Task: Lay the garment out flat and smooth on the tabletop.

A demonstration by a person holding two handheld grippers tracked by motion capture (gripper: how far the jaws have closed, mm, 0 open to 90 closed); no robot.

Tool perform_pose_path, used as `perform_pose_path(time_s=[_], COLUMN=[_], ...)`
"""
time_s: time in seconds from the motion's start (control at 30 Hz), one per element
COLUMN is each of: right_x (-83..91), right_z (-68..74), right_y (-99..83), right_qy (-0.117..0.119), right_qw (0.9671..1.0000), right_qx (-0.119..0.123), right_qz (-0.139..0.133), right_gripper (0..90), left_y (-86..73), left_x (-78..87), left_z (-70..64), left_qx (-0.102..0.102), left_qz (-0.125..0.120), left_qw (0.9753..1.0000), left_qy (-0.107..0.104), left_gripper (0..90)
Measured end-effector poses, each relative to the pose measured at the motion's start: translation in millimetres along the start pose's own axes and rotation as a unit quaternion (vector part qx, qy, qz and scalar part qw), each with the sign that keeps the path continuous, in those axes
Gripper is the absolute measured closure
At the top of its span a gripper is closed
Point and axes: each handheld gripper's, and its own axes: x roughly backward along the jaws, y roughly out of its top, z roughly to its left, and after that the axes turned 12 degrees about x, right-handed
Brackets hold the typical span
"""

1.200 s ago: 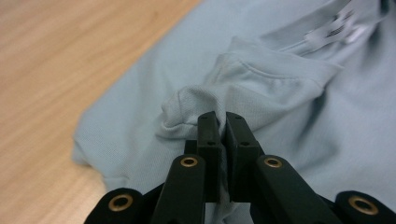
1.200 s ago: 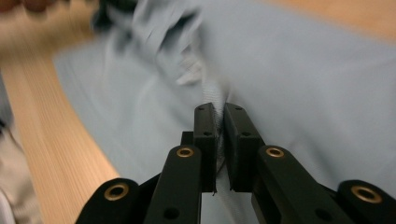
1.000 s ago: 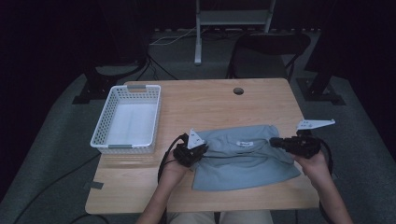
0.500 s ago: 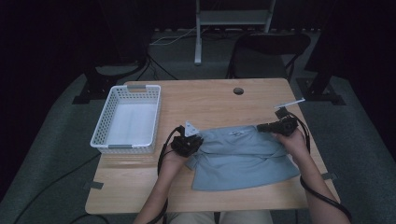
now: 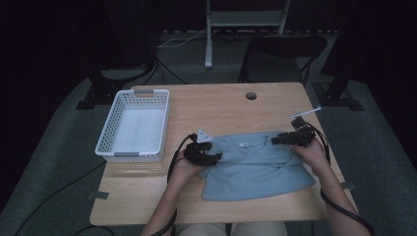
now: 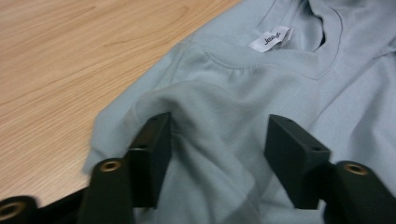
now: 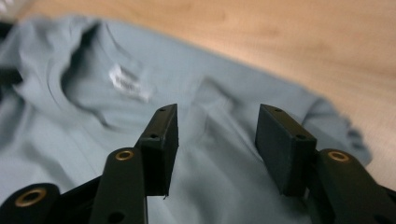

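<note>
A grey-blue T-shirt (image 5: 255, 167) lies folded on the wooden table (image 5: 221, 103), collar toward the far side. My left gripper (image 5: 209, 156) rests on the shirt's left shoulder. In the left gripper view, the left gripper (image 6: 219, 123) is open, and a raised ridge of the shirt (image 6: 243, 84) sits between its jaws below the white neck label (image 6: 271, 38). My right gripper (image 5: 281, 139) is at the shirt's right shoulder. Seen in the right gripper view, the right gripper (image 7: 217, 114) is open just above the shirt (image 7: 70, 140), beside the collar and label (image 7: 127, 83).
A white mesh basket (image 5: 113, 147) stands at the table's left side, a short gap from the left gripper. A round cable hole (image 5: 251, 96) sits at the far middle. A dark chair (image 5: 282, 54) stands beyond the table. Bare wood (image 5: 147, 196) lies in front of the shirt.
My right gripper has moved left and away from the person, from the shirt's right edge onto its shoulder near the collar. The left gripper shifted slightly right onto the cloth.
</note>
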Motion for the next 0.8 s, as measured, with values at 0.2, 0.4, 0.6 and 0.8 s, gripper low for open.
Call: perform_pose_path(time_s=[0.2,0.4,0.6,0.8], right_x=[-9.0,-6.8,-0.9,8.0], right_z=[11.2,23.4,39.8,61.9], right_y=[-11.4,-20.3,-35.0,-56.2], right_qy=[-0.022,-0.058,-0.044,-0.021], right_qw=[0.9982,0.9939,0.9939,0.9950], right_qx=[0.042,0.081,0.093,0.094], right_qz=[0.037,0.045,0.039,0.025], right_gripper=[51.7,78.9,84.9,86.7], left_y=[-3.1,-6.4,-14.9,-32.6], left_x=[-11.2,-6.9,1.5,24.0], left_z=[-2.0,-6.5,-16.1,-21.4], left_qx=[-0.038,-0.055,-0.087,-0.091], left_qz=[0.009,0.016,0.025,0.018], left_qw=[0.9990,0.9973,0.9941,0.9947], left_qy=[0.021,0.047,0.060,0.046], left_gripper=[43.6,67.5,70.9,79.3])
